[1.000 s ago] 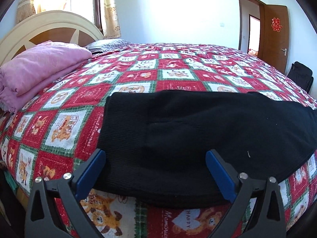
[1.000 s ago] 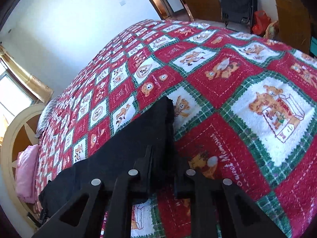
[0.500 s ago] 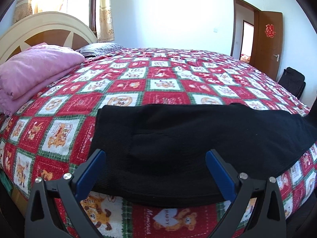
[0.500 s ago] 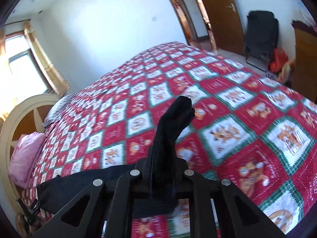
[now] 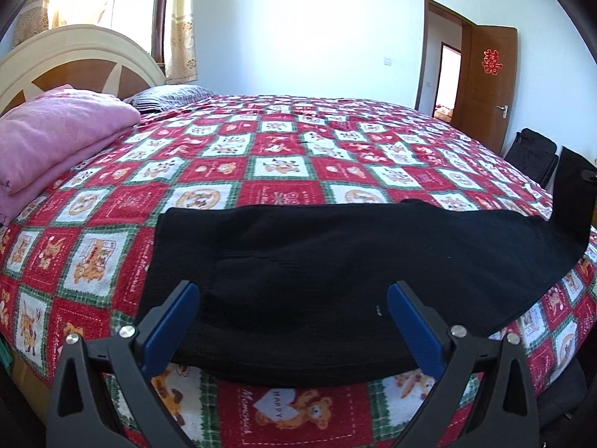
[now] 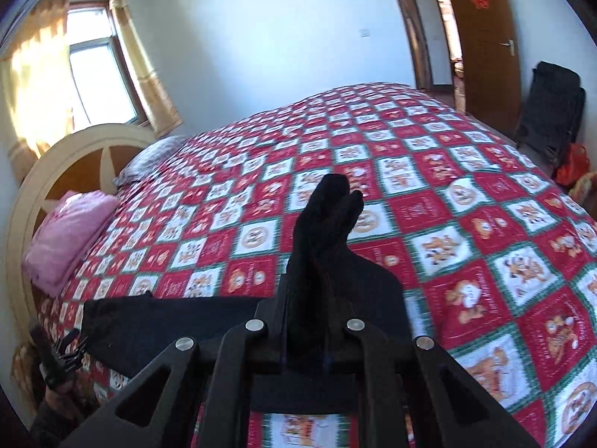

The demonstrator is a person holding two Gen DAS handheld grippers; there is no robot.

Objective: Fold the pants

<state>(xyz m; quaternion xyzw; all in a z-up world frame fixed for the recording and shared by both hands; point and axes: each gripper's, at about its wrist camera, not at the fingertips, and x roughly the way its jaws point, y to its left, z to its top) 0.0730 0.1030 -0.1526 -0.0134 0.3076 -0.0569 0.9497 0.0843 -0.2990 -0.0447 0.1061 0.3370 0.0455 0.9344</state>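
Note:
Black pants (image 5: 317, 261) lie lengthwise along the near edge of the bed's red checked quilt (image 5: 283, 171). My left gripper (image 5: 293, 298) is open and low over the waist end, with its blue pads (image 5: 179, 313) wide apart on either side of the cloth. The pants' right end (image 5: 571, 194) is lifted off the quilt. In the right wrist view my right gripper (image 6: 317, 298) is shut on that leg end (image 6: 324, 231), and a fold of cloth sticks up past the jaws. The rest of the pants (image 6: 179, 321) trails to the left.
A folded pink blanket (image 5: 56, 138) and a grey pillow (image 5: 171, 95) lie by the cream headboard (image 5: 74, 48) at the left. A brown door (image 5: 485, 86) and a black folding chair (image 6: 548, 108) stand beyond the bed's right side. A window with curtains (image 6: 97, 74) is behind the headboard.
My right gripper has lifted the leg end off the quilt and carried it left along the bed while rolling upright. The left gripper stays open and has risen slightly.

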